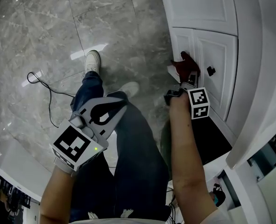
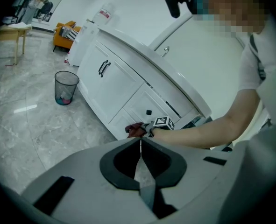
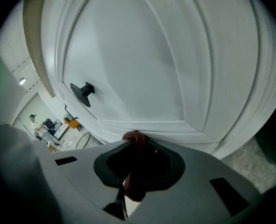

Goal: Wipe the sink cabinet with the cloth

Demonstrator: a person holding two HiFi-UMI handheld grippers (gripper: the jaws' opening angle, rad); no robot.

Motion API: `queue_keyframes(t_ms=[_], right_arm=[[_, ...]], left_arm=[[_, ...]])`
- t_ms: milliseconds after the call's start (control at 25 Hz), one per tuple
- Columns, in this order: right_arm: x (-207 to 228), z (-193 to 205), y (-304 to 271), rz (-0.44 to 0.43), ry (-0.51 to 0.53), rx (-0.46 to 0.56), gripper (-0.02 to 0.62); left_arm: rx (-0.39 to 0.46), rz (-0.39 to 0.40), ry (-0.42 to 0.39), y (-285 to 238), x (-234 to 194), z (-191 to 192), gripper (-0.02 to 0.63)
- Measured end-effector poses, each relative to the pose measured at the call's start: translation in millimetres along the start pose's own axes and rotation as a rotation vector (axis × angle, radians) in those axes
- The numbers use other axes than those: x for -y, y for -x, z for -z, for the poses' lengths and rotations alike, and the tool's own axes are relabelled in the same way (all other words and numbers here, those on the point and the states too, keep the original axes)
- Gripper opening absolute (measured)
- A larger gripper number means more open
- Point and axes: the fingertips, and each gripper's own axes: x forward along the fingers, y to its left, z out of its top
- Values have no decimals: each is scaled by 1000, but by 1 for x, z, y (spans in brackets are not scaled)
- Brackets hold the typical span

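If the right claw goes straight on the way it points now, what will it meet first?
The cabinet door. The right claw, shut on the cloth, points at its lower frame; the cloth seems to touch it, though depth is unclear.

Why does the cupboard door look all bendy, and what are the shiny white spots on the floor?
Right gripper view: the wide-angle lens bulges the flat door and darkens the picture's corners. Head view: the white spots are light glaring off the glossy floor. Left gripper view: the same bending curves the cabinet, and the blocky patch was added afterwards.
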Motion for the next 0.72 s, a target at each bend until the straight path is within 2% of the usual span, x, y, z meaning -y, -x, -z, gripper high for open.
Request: queue_keyframes(t_ms=[240, 440, 720], right_arm=[[10, -2, 12, 30, -20, 8, 49], [28, -6, 29, 83, -101, 28, 48], [66, -10, 56, 171, -144, 75, 48]], left_arm=[[-15, 19, -9, -1, 3, -1, 12], [-50, 59, -37, -7, 11, -2, 12], [-101, 115, -87, -14, 17, -8, 12]])
